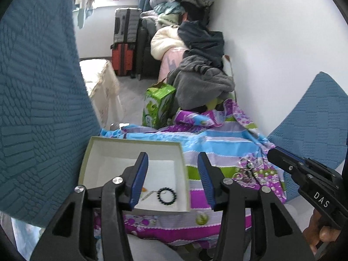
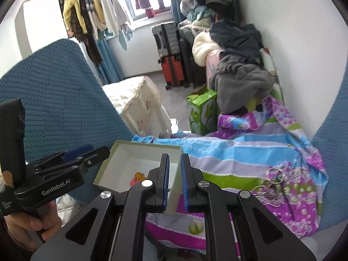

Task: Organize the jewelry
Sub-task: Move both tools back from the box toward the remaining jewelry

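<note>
A shallow white box (image 1: 183, 169) sits on a striped purple and blue cloth (image 1: 219, 148), with a dark bead bracelet (image 1: 167, 196) inside it. The left gripper (image 1: 173, 179) hovers over the box, jaws wide apart and empty. The right gripper (image 2: 174, 180), beside the box, has jaws nearly closed on nothing, with a tangle of silver jewelry (image 2: 274, 179) on the cloth nearby.
</note>
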